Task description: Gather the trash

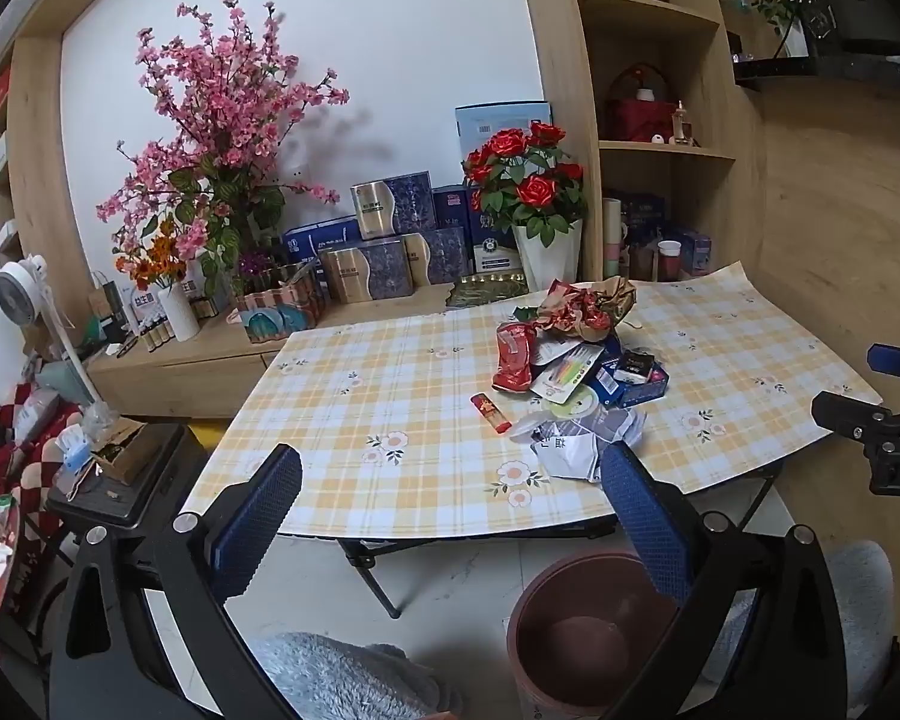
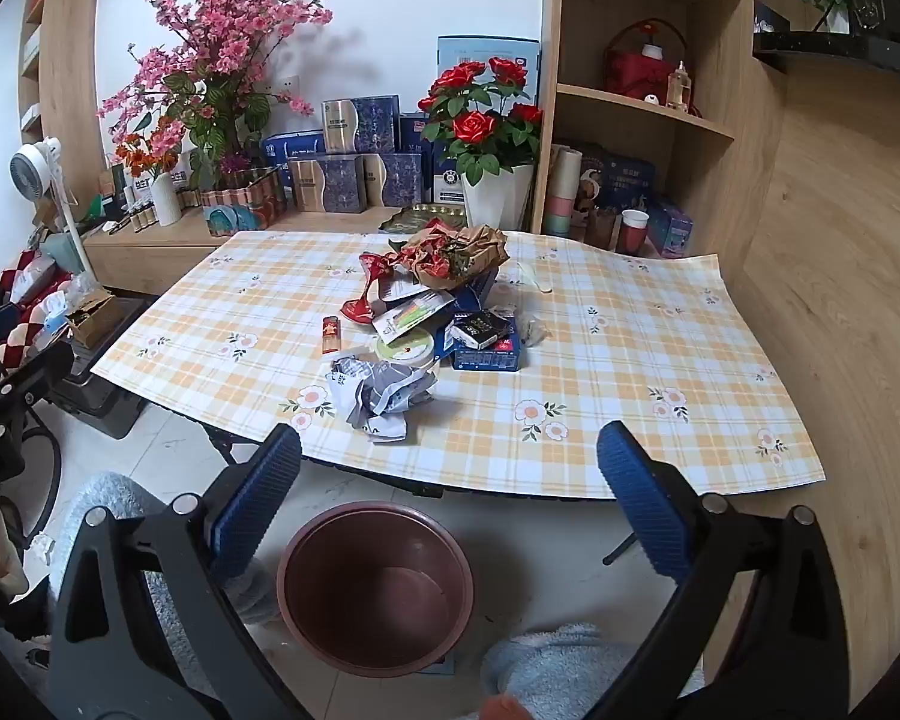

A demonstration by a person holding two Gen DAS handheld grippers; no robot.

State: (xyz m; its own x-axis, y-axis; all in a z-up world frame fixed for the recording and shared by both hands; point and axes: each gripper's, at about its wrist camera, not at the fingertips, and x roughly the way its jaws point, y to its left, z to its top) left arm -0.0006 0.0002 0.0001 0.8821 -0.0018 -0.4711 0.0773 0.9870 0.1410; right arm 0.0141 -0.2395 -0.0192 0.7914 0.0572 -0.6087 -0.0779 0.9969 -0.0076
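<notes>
The trash lies in a loose heap near the middle of the yellow-and-white checked tablecloth with flower prints (image 2: pixel 630 372), and a dark red round plastic bin (image 2: pixel 378 591) stands empty on the pale floor just in front of the table's near edge, between the person's knees. Nearest the edge is a crumpled ball of white-and-grey printed paper (image 2: pixel 381 399); it looks light and soft, likely to give under the pads, so a pinch across its bulk should hold it. Behind it lie a round white plastic lid (image 2: pixel 405 351), flat and probably slippery, best taken by its rim, and a flat blue cardboard box (image 2: pixel 489 348) with a small black carton (image 2: pixel 480 327) on top, both stiff and light enough to grip across their narrow sides. A small orange-red lighter (image 2: pixel 330 333) lies apart to the left, hard and smooth. At the back, a wad of crumpled brown and red wrapping paper (image 2: pixel 456 255) looks bulky but weightless. The left gripper (image 1: pixel 450 516) and right gripper (image 2: pixel 450 498) both hover short of the table, tilted downward, blue-padded jaws spread fully wide with nothing between them.
</notes>
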